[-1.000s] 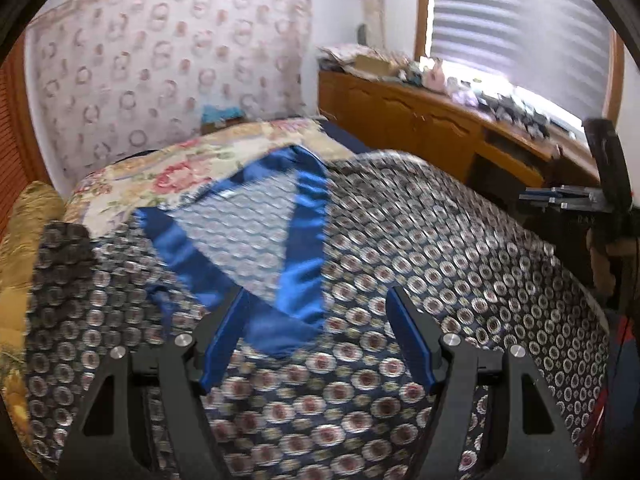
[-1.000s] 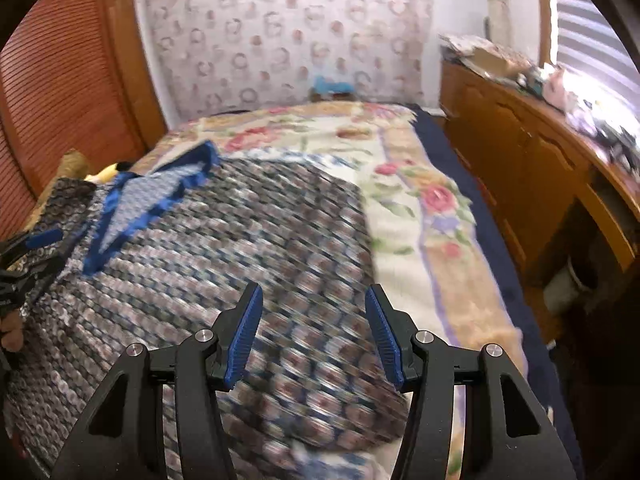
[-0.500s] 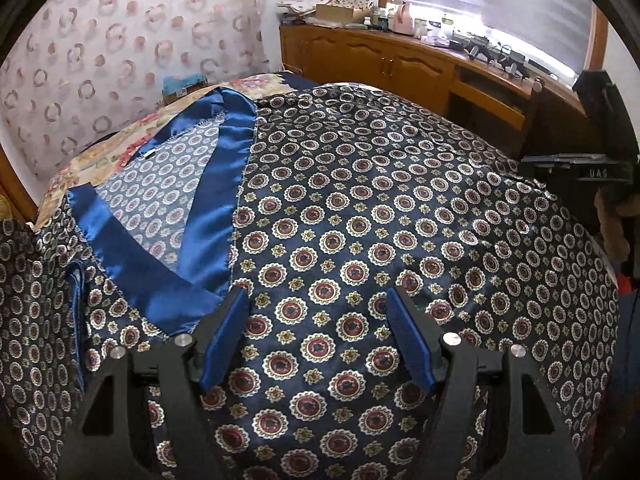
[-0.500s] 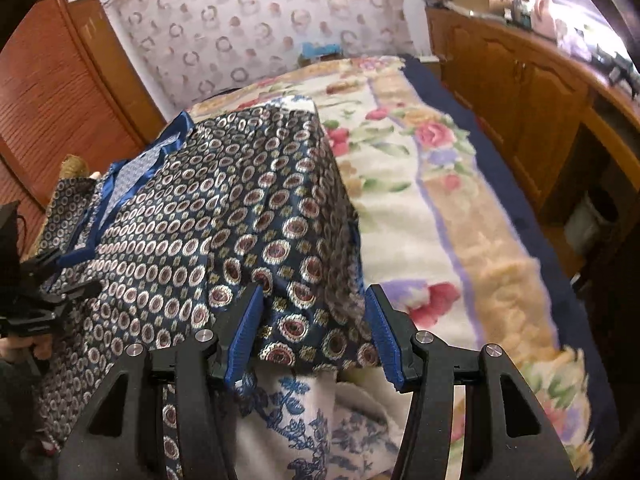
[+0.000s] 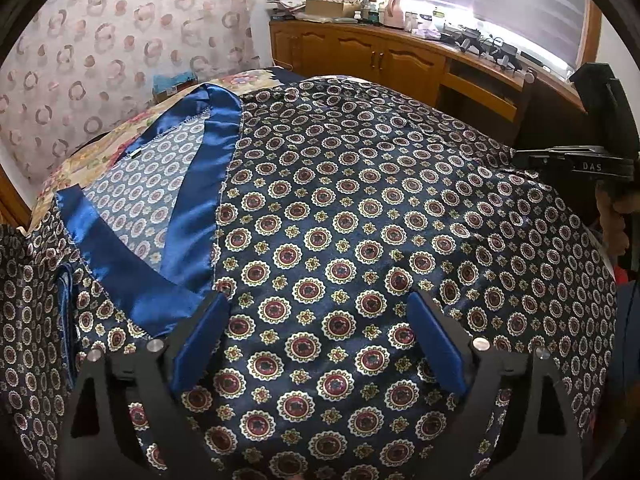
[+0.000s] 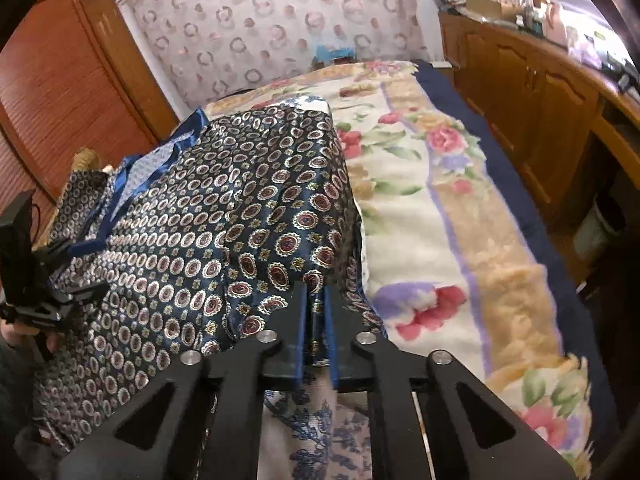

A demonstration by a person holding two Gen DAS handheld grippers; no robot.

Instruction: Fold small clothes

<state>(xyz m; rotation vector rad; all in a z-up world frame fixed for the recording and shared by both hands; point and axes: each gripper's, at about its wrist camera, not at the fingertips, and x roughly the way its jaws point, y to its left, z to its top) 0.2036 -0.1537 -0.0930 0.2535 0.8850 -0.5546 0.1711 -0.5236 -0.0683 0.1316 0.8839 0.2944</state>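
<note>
A bed with a cream floral blanket point(image 6: 420, 216) carries the dark navy satin garment printed with red-and-cream medallions point(image 5: 360, 240), which is spread across the blanket's left part in the right wrist view and fills most of the left wrist view. The garment lies directly under and ahead of the left tongs point(image 5: 316, 344), whose blue-padded fingers point(image 5: 200, 344) stand wide apart above the cloth — gripping nothing; whether the tips touch the fabric cannot be told. The right tongs point(image 6: 316, 316) sit at the garment's near right corner, closed almost fully, with a pinch of the patterned fabric held between the blue pads point(image 6: 329, 320). From that pinch the cloth rises in loose folds and creases. A plain bright-blue satin collar band point(image 5: 192, 216) forms a V at the garment's far left, showing the paler inner side of the print between its two strips. A wooden sideboard point(image 5: 360, 52) runs along the wall beyond the bed — cluttered on top.
</note>
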